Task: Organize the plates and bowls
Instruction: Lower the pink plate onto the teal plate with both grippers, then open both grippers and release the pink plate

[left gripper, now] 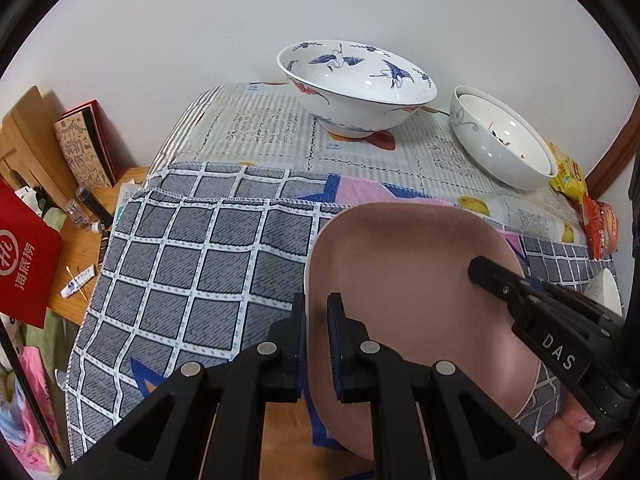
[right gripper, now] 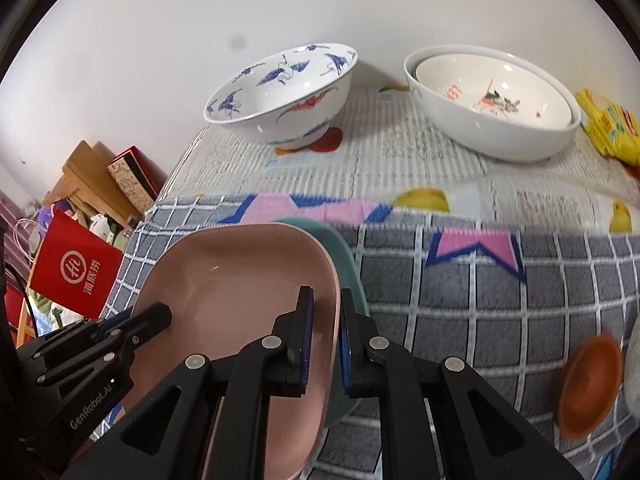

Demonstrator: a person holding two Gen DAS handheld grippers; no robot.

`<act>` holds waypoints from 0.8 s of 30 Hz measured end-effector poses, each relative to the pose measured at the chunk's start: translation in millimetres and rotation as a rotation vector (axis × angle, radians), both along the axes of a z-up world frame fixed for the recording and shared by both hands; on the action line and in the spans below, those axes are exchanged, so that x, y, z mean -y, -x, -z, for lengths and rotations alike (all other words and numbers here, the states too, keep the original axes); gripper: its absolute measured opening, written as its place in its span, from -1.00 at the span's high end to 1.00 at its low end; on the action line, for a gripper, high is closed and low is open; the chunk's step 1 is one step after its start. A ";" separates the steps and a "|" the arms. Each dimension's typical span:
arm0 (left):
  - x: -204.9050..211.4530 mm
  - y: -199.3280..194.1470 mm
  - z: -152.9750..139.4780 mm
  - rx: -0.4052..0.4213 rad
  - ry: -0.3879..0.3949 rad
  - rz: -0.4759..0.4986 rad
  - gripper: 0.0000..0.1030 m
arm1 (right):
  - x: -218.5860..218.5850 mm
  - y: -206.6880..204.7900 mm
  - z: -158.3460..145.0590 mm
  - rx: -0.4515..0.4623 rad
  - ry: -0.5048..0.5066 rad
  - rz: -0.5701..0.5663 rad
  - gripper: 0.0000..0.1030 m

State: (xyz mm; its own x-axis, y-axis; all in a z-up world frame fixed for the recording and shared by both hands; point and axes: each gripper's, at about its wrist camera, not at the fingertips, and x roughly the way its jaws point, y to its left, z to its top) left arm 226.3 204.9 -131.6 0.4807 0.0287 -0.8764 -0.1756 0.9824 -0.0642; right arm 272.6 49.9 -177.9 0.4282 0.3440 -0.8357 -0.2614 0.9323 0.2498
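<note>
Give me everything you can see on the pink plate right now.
The pink plate is a rounded-rectangle dish, matte dusty pink, ceramic by the look, with a raised rim and nothing in it. It is tilted over the grey checked cloth. The left gripper is shut on its left rim, the right gripper on its right rim. A teal plate shows just behind it; contact between them cannot be told.

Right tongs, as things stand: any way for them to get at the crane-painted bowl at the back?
Probably not yet. The right tongs are shut on the pink plate, as are the left tongs. Otherwise the cloth before the crane bowl lies bare.
</note>
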 end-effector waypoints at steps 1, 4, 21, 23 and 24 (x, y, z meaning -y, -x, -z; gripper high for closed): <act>0.1 -2.1 1.2 -0.003 -0.001 -0.002 0.81 | -0.6 -3.2 0.6 0.001 0.002 -0.005 0.78; -1.2 -7.1 5.4 -0.010 0.004 -0.010 0.81 | -1.4 -10.9 5.3 -0.001 0.006 -0.024 0.77; 1.0 -6.1 18.8 -0.044 0.008 -0.002 0.79 | -9.8 -23.7 11.2 -0.003 0.007 -0.131 0.49; 2.6 -4.3 20.0 -0.050 0.018 0.003 0.78 | -7.8 -21.2 9.9 -0.001 0.001 -0.121 0.48; 3.7 -3.1 20.3 -0.052 0.021 0.006 0.78 | -6.7 -19.7 9.1 0.003 0.000 -0.117 0.47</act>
State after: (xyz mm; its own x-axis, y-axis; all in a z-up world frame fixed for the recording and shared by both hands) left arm 229.4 201.2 -151.9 0.4350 0.0070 -0.9004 -0.1730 0.9820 -0.0759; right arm 292.3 56.6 -187.0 0.3879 0.3914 -0.8345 -0.3690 0.8956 0.2486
